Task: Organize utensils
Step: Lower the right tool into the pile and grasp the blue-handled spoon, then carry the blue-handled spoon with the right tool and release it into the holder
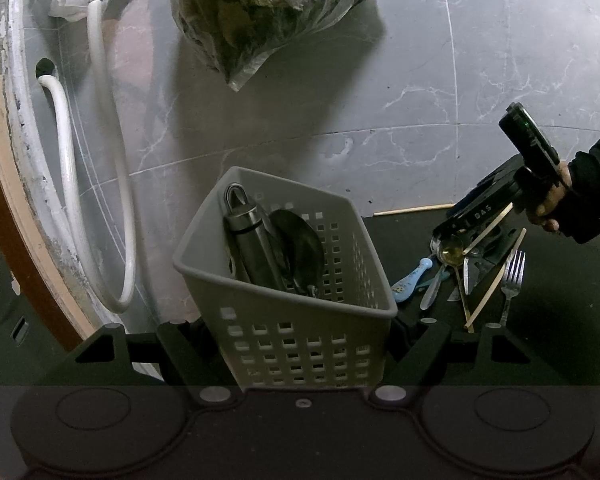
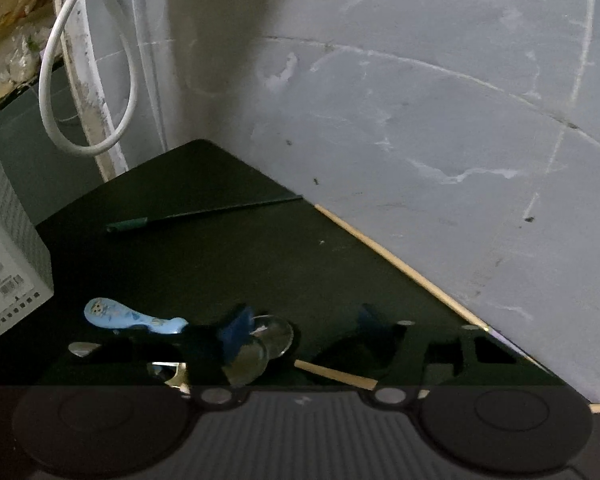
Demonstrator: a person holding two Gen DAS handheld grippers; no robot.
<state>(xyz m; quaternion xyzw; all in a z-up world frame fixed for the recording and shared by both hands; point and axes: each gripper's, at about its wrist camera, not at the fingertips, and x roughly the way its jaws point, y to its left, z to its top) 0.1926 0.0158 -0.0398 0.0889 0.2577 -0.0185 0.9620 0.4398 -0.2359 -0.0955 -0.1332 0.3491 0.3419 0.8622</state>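
The left tongs (image 1: pixel 300 344) are clamped on the near wall of a grey perforated basket (image 1: pixel 288 320) at the lower centre of the left wrist view, its open mouth tilted toward the upper left. Inside lie one steel bottle (image 1: pixel 252 240), long axis running from upper left to lower right with its loop cap uppermost, and what looks like one dark ladle bowl (image 1: pixel 300 248) beside it.

At the right of that view the loose utensils lie in a heap on the dark counter (image 1: pixel 560 300): one fork (image 1: pixel 512 280) with tines up the frame, one blue patterned spoon (image 1: pixel 412 280) slanting from lower left to upper right, one gold-bowled spoon (image 1: pixel 452 250), and three pale chopsticks (image 1: pixel 496 276), two crossing the heap diagonally and one lying flat along the counter's far edge.

The right tongs (image 2: pixel 300 336), held in a hand (image 1: pixel 552 200), stand partly open over the heap; a round steel spoon bowl (image 2: pixel 274 336) sits just beside the left finger (image 2: pixel 236 332), though the dim view leaves contact unclear.
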